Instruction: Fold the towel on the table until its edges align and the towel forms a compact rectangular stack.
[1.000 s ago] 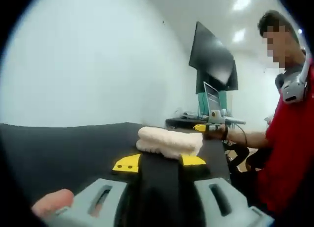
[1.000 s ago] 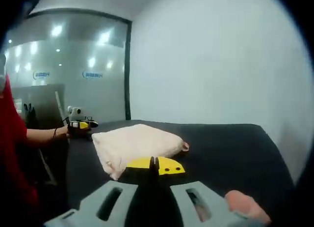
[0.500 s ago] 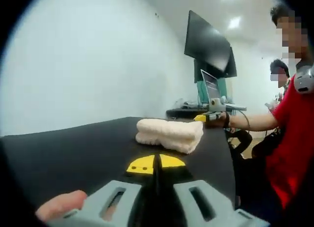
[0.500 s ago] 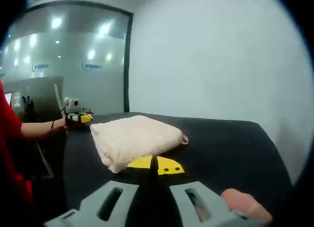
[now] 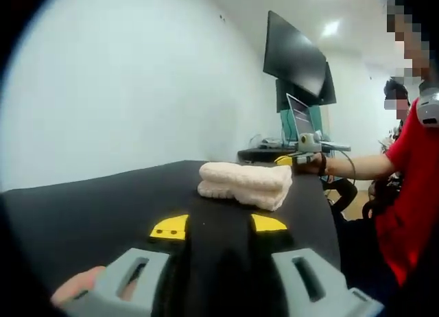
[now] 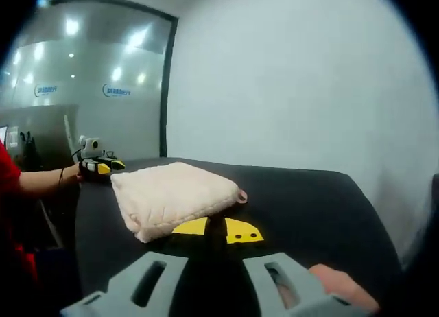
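The towel (image 6: 175, 197) lies folded into a thick, compact stack near the table's (image 6: 315, 200) edge on the person's side, its sides roughly squared. The left gripper (image 5: 218, 224) points at it from just short of it, jaws spread and empty. The right gripper (image 6: 217, 229) sits just beside the stack, jaws pressed together on nothing. Folding looks finished; what remains, I'd judge, is drawing both grippers clear, or nudging any stray edge flush.
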A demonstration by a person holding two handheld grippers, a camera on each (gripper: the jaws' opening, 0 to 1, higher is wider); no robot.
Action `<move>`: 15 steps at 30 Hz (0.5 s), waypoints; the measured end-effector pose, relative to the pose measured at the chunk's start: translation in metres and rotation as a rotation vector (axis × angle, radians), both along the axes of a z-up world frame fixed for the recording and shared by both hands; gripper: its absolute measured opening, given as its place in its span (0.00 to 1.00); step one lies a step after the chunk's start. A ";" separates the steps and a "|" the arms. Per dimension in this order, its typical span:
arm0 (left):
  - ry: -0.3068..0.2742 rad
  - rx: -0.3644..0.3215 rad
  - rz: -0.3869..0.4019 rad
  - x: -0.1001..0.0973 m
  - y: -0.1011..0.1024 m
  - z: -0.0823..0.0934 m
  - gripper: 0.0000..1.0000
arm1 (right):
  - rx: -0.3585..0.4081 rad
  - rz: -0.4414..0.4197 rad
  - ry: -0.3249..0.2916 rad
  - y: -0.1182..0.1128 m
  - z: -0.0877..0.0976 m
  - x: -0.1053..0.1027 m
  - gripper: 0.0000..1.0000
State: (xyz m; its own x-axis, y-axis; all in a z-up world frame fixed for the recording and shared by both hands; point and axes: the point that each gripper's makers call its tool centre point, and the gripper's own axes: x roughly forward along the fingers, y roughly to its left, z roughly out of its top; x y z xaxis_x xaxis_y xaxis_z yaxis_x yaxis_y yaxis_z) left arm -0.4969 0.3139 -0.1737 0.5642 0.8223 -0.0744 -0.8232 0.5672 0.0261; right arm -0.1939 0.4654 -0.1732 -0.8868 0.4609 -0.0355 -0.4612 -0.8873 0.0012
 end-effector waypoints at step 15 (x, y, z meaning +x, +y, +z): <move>0.002 -0.016 0.031 -0.020 0.010 -0.007 0.36 | 0.009 -0.024 -0.012 0.006 -0.002 0.003 0.09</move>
